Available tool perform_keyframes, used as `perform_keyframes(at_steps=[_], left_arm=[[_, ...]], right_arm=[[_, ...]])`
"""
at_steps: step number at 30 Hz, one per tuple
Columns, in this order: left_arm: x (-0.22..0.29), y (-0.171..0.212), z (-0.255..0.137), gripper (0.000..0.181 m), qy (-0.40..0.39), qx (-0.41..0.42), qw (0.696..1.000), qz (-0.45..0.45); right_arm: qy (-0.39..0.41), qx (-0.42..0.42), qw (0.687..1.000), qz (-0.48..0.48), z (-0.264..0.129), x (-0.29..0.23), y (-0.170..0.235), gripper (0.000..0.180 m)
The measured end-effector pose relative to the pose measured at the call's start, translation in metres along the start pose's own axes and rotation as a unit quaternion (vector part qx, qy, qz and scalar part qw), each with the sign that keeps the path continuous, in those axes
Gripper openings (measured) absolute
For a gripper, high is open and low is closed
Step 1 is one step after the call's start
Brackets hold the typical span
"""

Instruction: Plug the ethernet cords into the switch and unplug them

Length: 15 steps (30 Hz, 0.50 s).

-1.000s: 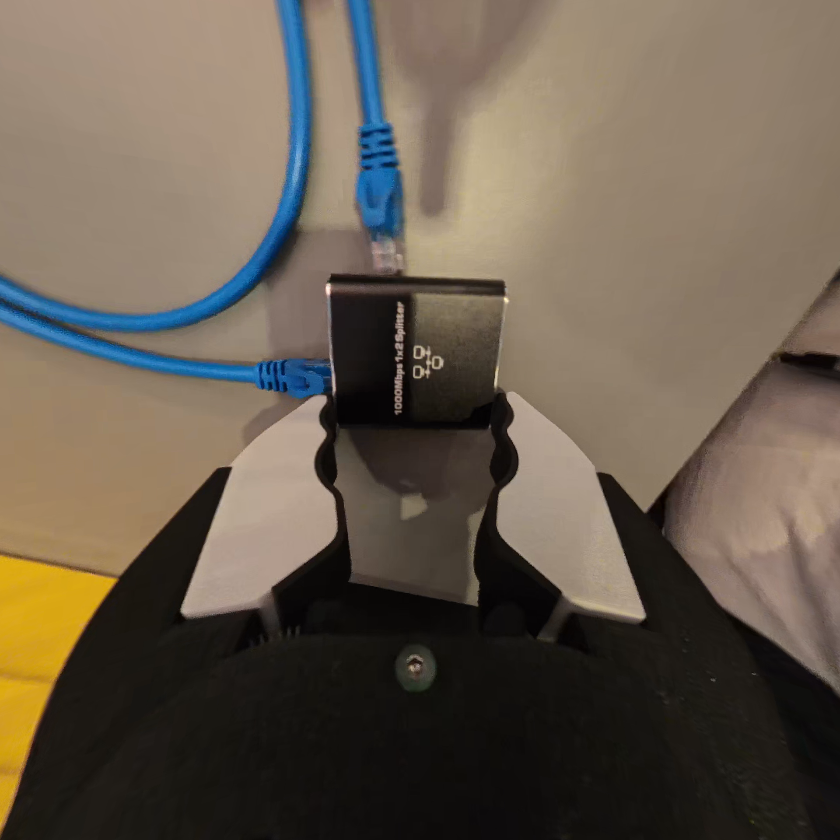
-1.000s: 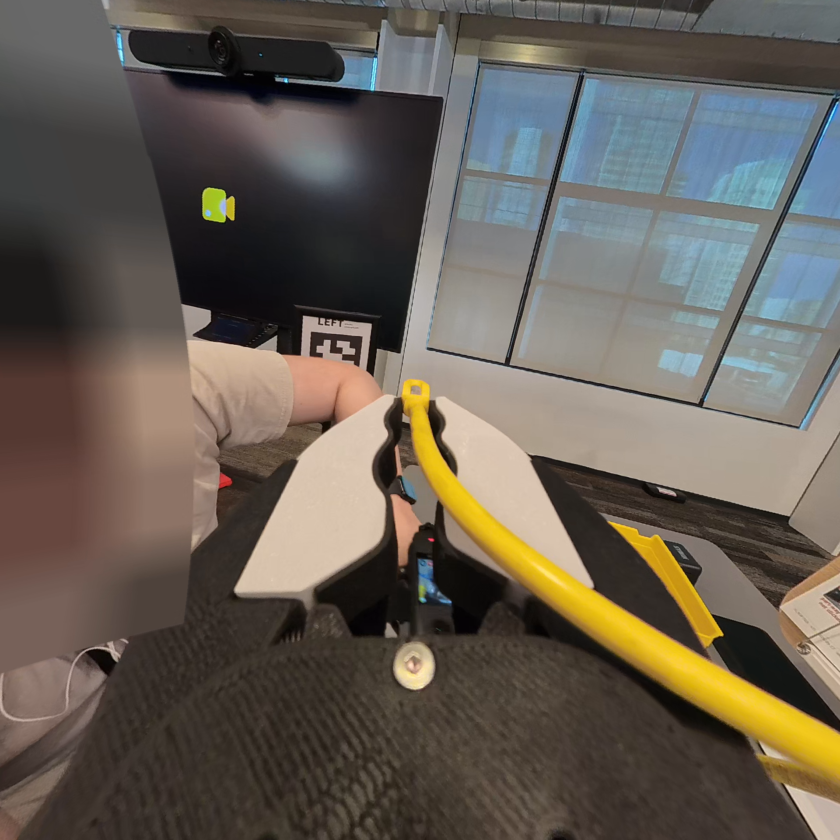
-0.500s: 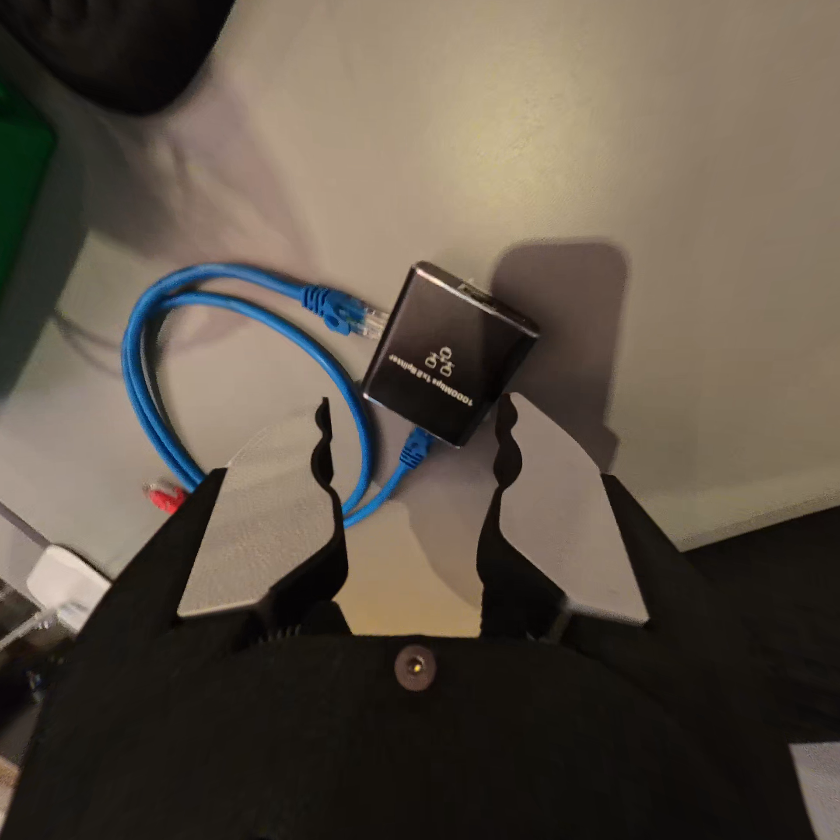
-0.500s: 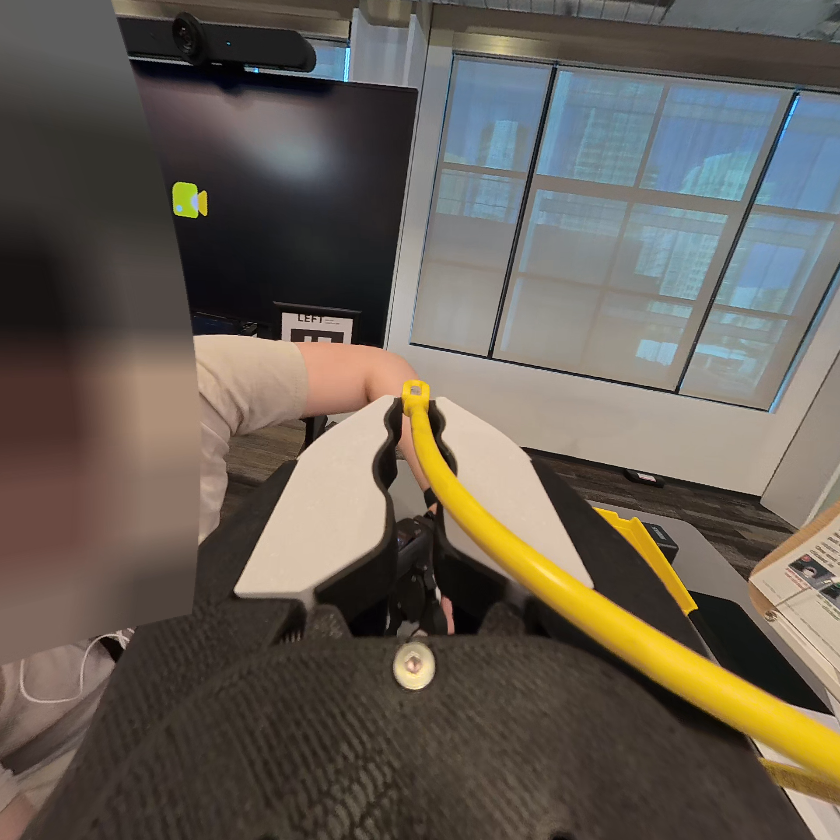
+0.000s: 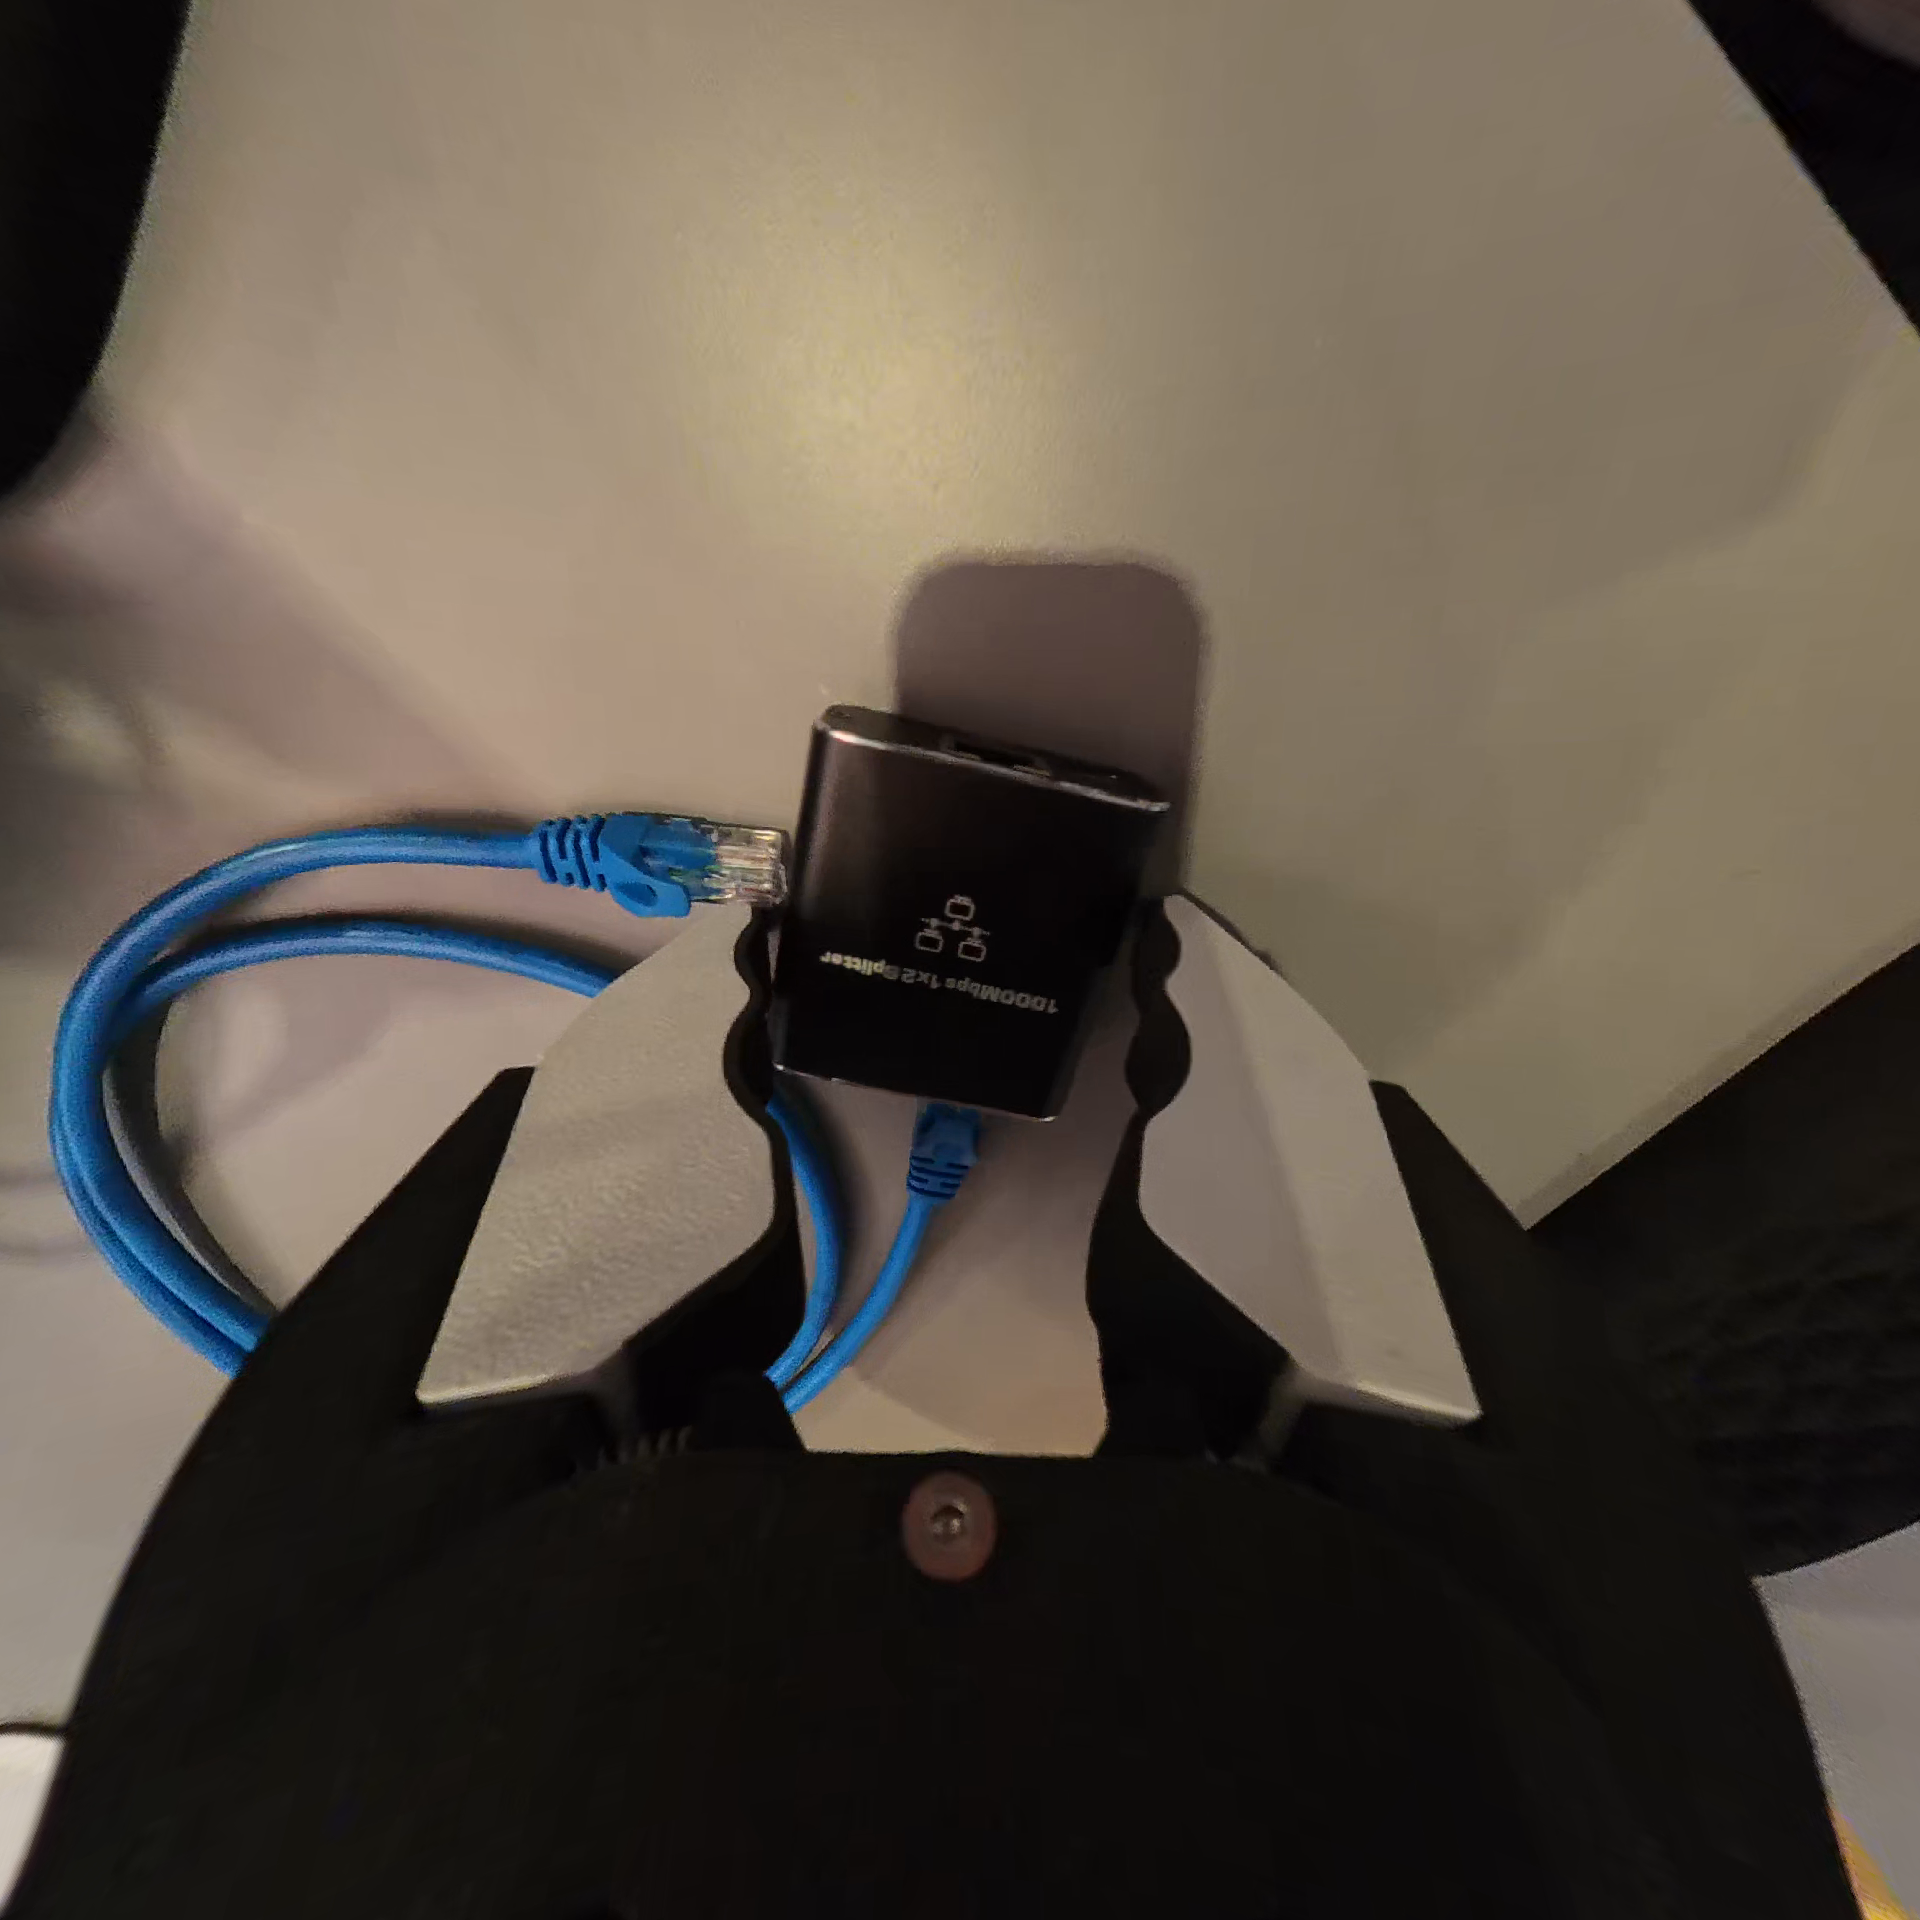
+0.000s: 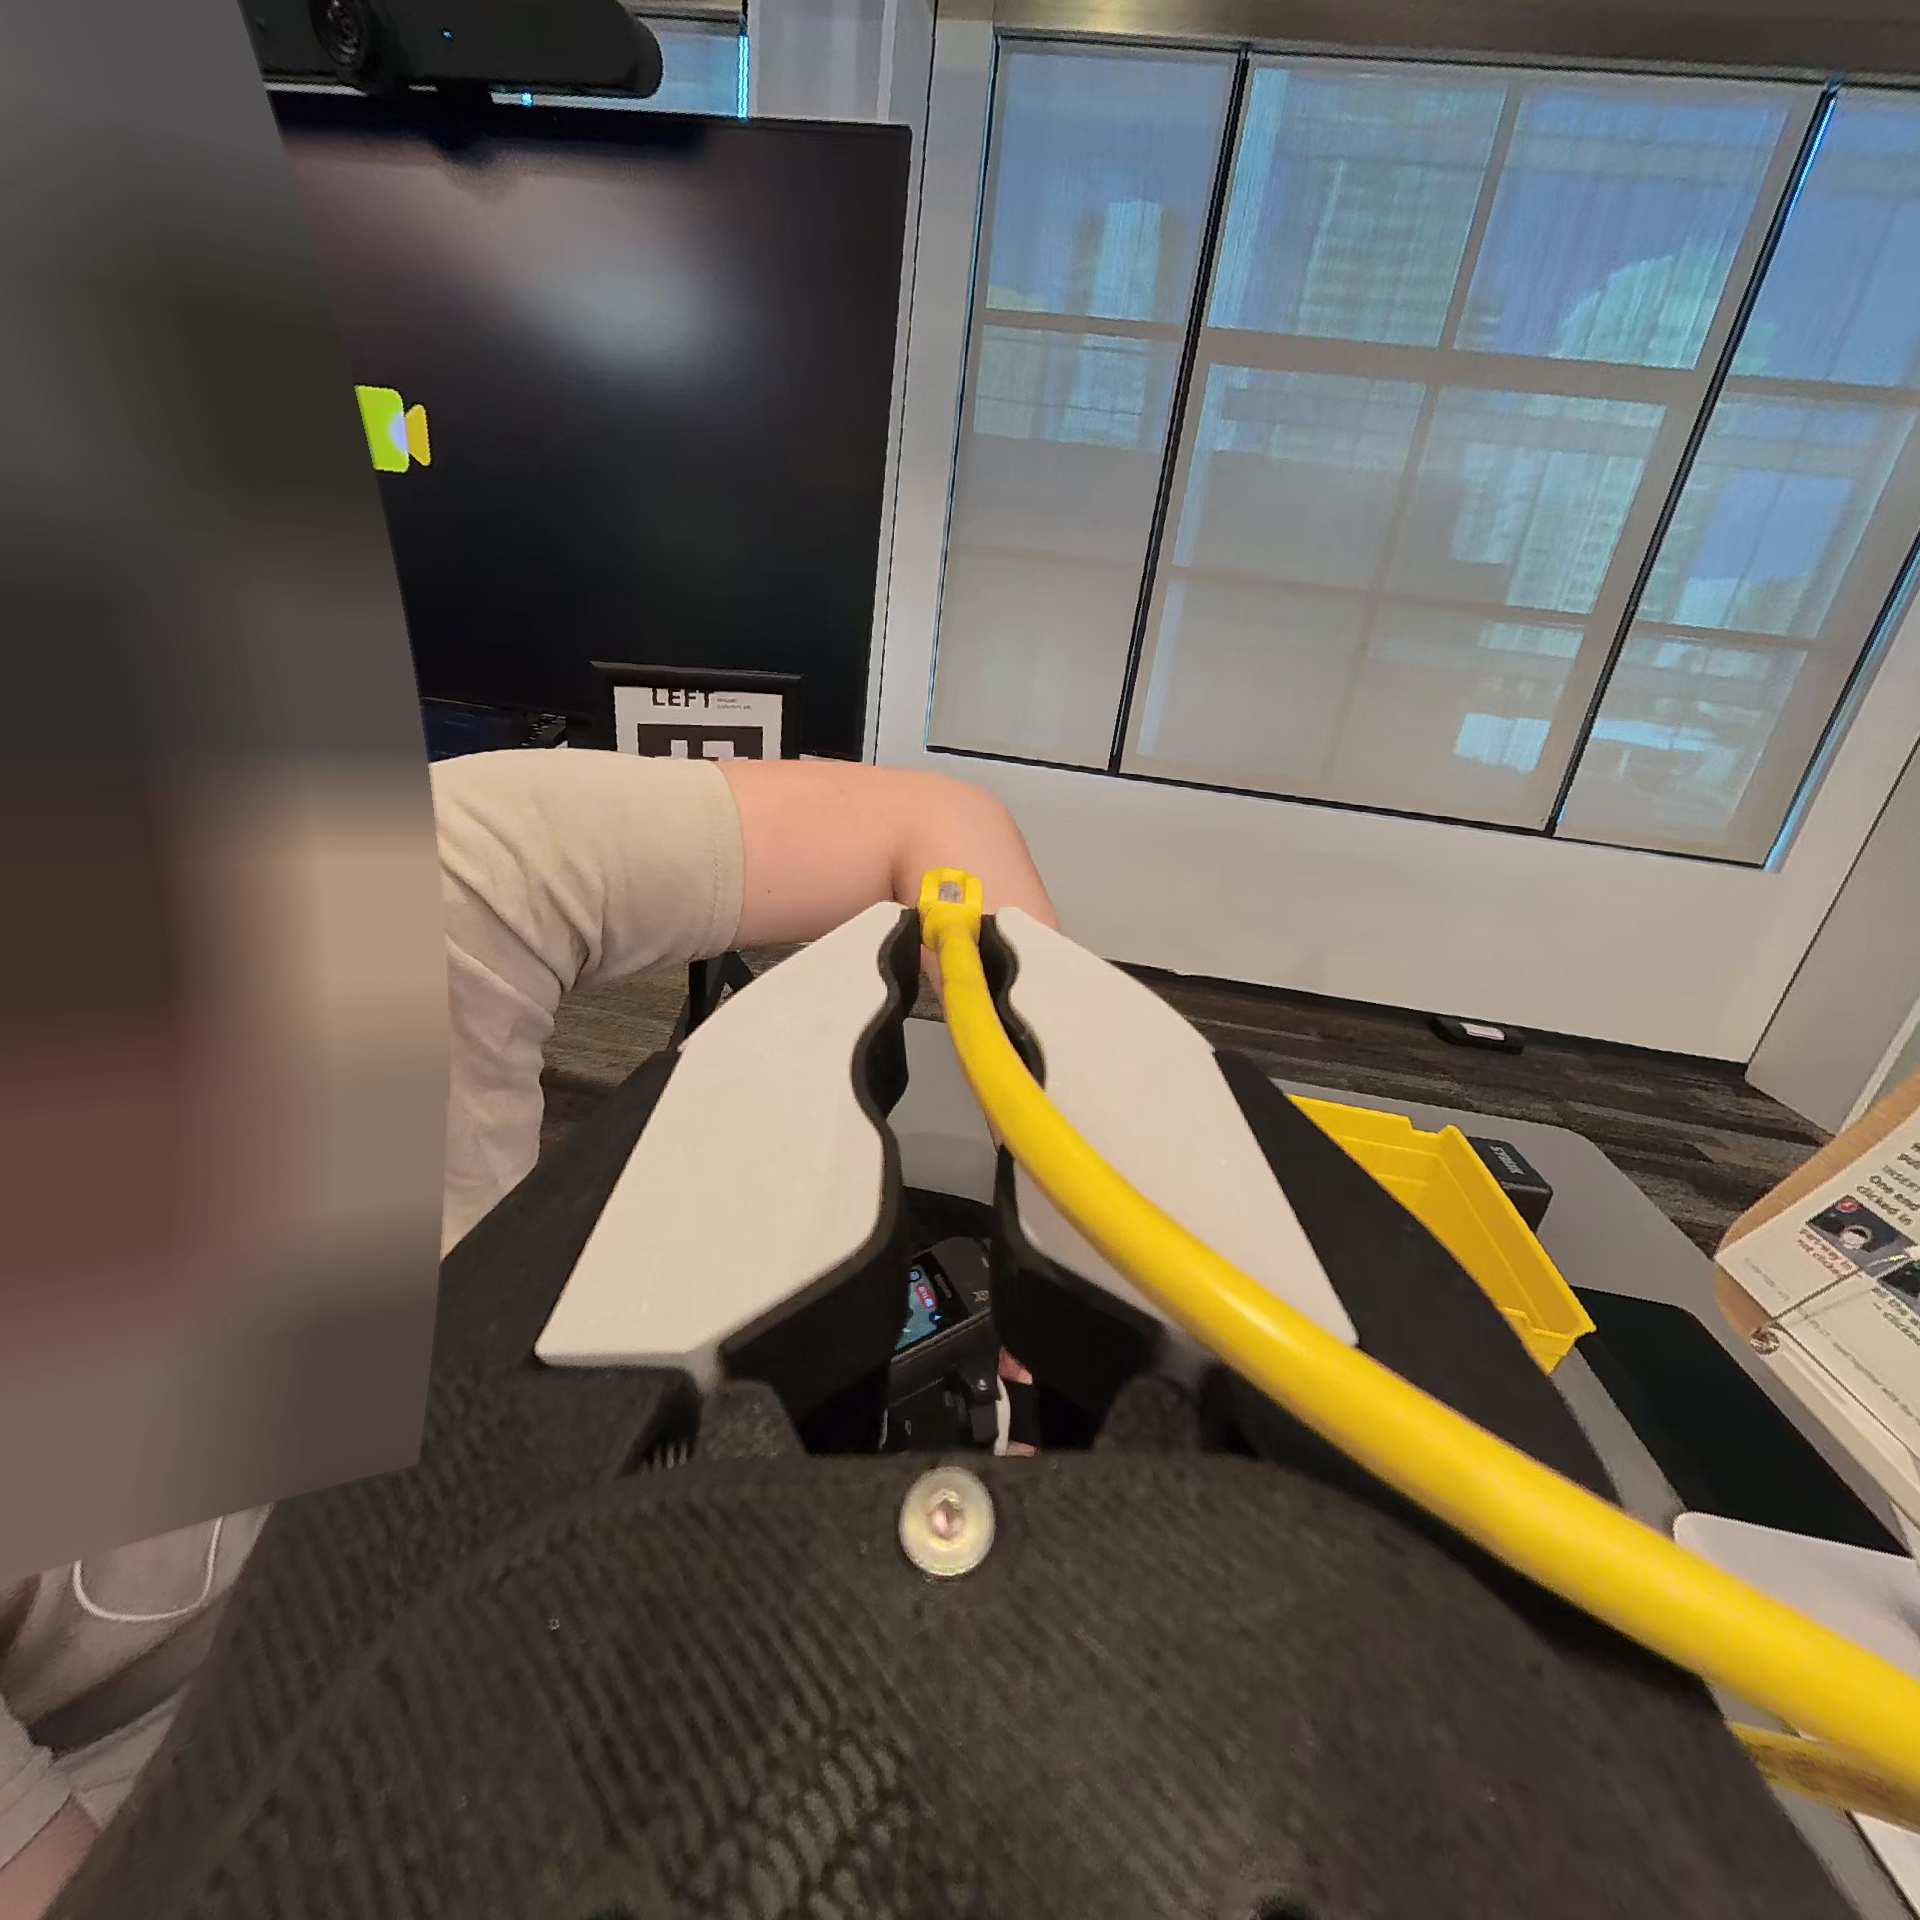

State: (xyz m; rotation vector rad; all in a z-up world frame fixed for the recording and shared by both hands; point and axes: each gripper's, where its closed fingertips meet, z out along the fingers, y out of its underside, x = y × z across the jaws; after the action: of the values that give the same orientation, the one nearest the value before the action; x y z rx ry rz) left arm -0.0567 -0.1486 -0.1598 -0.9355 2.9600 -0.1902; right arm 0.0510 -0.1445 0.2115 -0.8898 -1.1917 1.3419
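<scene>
In the left wrist view the black switch (image 5: 966,914) lies on the grey table (image 5: 935,364) between the fingers of my left gripper (image 5: 951,935). The jaws straddle its sides at about its width, at or near contact, and I read them as open. A blue ethernet cord (image 5: 125,1091) has one plug (image 5: 940,1143) in the switch's near side. Its other plug (image 5: 675,862) lies loose just left of the switch. The ports on the far side are empty. My right gripper (image 6: 951,925) is shut on the plug of a yellow ethernet cord (image 6: 1455,1455), held up in the air.
The table's edge (image 5: 1558,1164) runs close on the right of the switch. In the right wrist view a person's arm (image 6: 852,842) reaches across ahead. A yellow bin (image 6: 1455,1195) and a clipboard with paper (image 6: 1849,1247) sit at the right, and a dark monitor (image 6: 623,416) stands behind. The grippers' ends are close to 40 cm from one another.
My left gripper left the switch, swung around above it and came back over it from the plugged cord's side, at the same jaw width. My right gripper kept its hold and turned slightly right.
</scene>
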Motion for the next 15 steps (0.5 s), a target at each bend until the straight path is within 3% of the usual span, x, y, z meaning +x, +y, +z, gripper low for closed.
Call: perform_keyframes(at_steps=[10,15], left_arm=[[0.002,-0.002,0.000,0.063,-0.003,-0.027,1.000,-0.006],[-0.008,-0.006,-0.005,0.062,-0.050,0.013,0.996,-0.077]], right_arm=[[0.002,-0.003,1.000,0.003,0.001,0.002,0.002,0.012],[0.000,0.004,1.000,-0.002,-0.003,0.000,-0.002,0.012]])
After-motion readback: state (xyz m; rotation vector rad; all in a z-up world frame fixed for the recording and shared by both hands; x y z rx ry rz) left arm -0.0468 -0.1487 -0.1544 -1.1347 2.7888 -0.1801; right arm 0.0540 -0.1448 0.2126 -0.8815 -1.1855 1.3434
